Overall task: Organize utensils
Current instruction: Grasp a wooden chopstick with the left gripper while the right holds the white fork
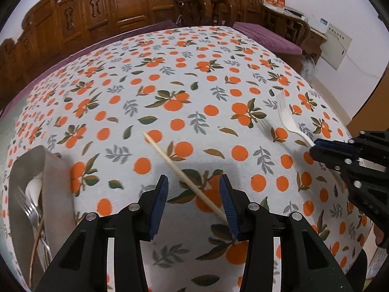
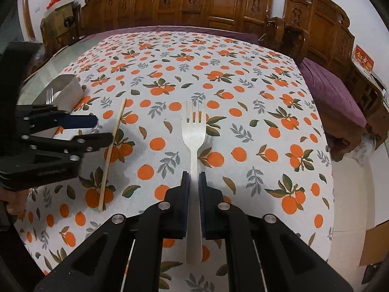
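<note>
A wooden chopstick (image 1: 180,169) lies on the orange-print tablecloth, running between the fingers of my left gripper (image 1: 193,182), which is open around it. It also shows in the right wrist view (image 2: 111,155), beside the left gripper (image 2: 102,130). My right gripper (image 2: 193,182) is shut on the handle of a metal fork (image 2: 193,136), tines pointing away. The fork (image 1: 290,121) and the right gripper (image 1: 316,146) also show at the right of the left wrist view. A metal utensil holder (image 1: 29,194) at the left contains forks and a chopstick.
The holder (image 2: 68,92) sits near the table's left edge. Carved wooden chairs (image 2: 194,2) and a purple-cushioned bench (image 2: 333,90) surround the table. The cloth-covered table (image 1: 194,60) stretches far ahead.
</note>
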{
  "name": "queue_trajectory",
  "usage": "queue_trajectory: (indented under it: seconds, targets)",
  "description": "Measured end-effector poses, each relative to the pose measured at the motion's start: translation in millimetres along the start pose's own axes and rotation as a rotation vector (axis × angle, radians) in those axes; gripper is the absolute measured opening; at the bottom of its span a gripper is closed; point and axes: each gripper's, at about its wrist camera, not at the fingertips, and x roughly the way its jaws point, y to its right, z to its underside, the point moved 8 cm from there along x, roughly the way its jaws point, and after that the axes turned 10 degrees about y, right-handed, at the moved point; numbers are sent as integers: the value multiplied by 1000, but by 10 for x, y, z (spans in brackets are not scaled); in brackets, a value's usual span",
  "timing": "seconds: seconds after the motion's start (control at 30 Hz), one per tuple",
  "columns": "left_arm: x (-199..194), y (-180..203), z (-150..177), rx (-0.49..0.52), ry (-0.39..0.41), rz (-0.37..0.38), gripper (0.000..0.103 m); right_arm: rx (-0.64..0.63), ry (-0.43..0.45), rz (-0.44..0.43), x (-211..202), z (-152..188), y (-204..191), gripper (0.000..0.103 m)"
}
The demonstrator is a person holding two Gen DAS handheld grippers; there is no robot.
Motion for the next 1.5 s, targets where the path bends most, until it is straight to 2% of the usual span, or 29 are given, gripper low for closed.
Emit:
queue_trajectory:
  seconds: [0.43, 0.67, 0.7, 0.73, 0.8, 1.1, 1.3, 1.5]
  targets:
    - [219, -33, 91, -16, -54, -22, 41, 16, 9, -13, -21, 55, -15, 9]
    - [231, -11, 103, -20, -47, -24, 41, 17, 15, -10, -56, 58, -22, 9]
    - [232, 4, 100, -17, -44, -21, 35, 18, 16, -8, -68, 60, -22, 9]
    - [231, 16, 93, -15, -40, -19, 25, 19, 16, -7, -80, 60, -20, 9]
    - [232, 33, 87, -16, -39, -11, 14, 21, 18, -4, -105, 68, -12, 9]
    - [138, 82, 178, 5, -49, 25, 4, 24, 28, 21, -271, 76, -13, 9]
    - [24, 18, 269, 8, -45, 22, 4, 26, 40, 34, -412, 73, -64, 9]
    - [-296, -51, 176, 2, 1, 26, 4, 26, 62, 41, -597, 12, -169, 9]
